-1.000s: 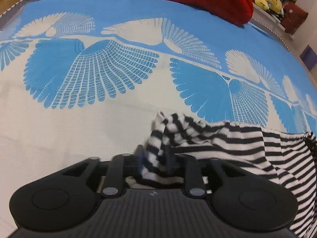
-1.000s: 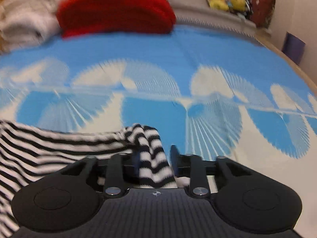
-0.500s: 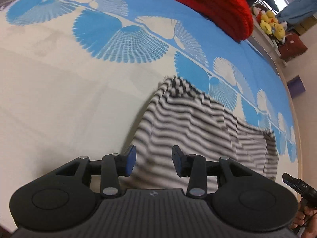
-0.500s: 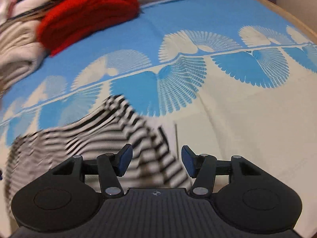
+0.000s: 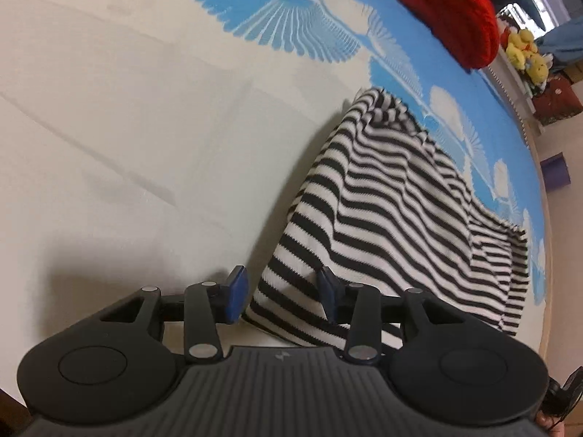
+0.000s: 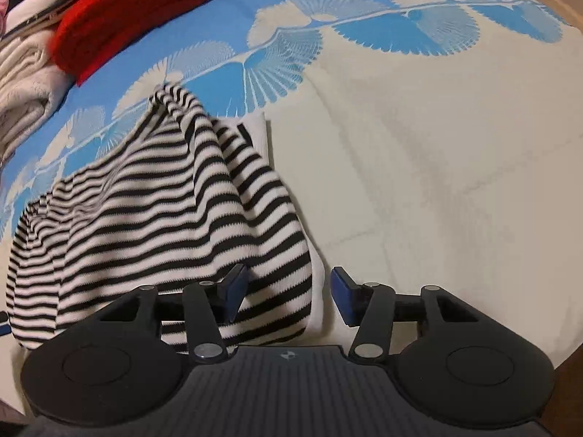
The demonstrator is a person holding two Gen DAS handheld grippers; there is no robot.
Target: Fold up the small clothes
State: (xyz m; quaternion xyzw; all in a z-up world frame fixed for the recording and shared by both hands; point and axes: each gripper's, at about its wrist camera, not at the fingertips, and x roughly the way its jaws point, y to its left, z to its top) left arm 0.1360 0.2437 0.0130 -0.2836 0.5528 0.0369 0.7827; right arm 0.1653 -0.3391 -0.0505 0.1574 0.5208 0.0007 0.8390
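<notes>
Striped garment point(image 5: 393, 204) lies spread on the bedspread point(image 5: 109, 138), its near hem reaching between the fingers of both tools. Left gripper point(image 5: 278, 296): jaws part-open, pads clear of the cloth, gripping nothing; the corner sits nearer its right finger. Right gripper point(image 6: 288, 296): jaws closing slightly, stripes against its left finger point(image 6: 233, 286), the right finger over bare bedspread; no hold. Judged step: one fold laid and released. Next move requires choosing fresh edges and pinching both layers evenly.

Ribbed knit striped garment point(image 5: 393, 196) on a matt woven bedspread point(image 5: 145, 145); matt black plastic left claw point(image 5: 278, 293)
</notes>
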